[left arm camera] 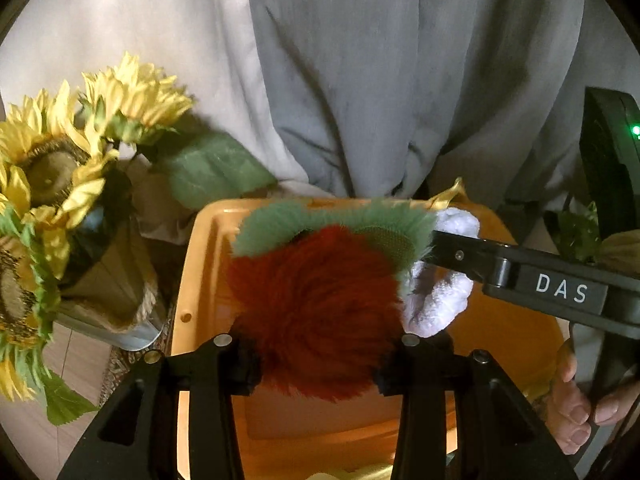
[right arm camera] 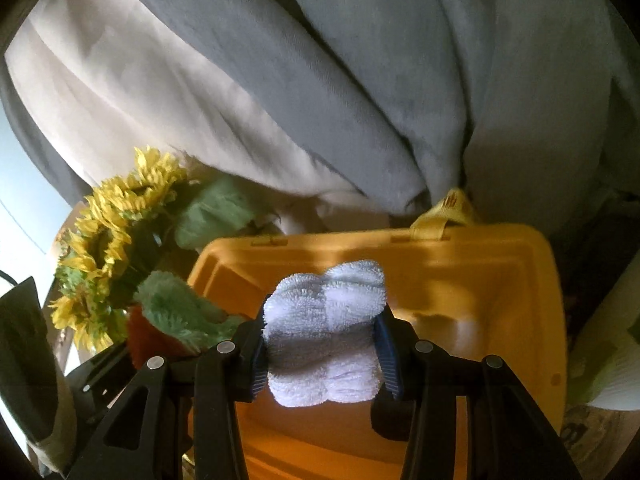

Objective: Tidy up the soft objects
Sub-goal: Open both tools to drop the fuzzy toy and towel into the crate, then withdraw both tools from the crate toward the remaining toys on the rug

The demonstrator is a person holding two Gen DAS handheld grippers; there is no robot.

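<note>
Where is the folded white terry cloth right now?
The folded white terry cloth sits clamped in the right gripper, centre of the right wrist view, above the orange plastic bin.

Home living space, grey drapes [left arm camera: 400, 80] over sheer curtain [right arm camera: 120, 92], artificial sunflowers [left arm camera: 52, 168] in vase, patterned rug [left arm camera: 120, 364]

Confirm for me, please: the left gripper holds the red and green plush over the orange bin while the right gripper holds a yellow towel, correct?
Not quite: the towel in the right gripper is white, as the right wrist view shows. The left gripper does hold the red and green plush over the orange bin.
</note>
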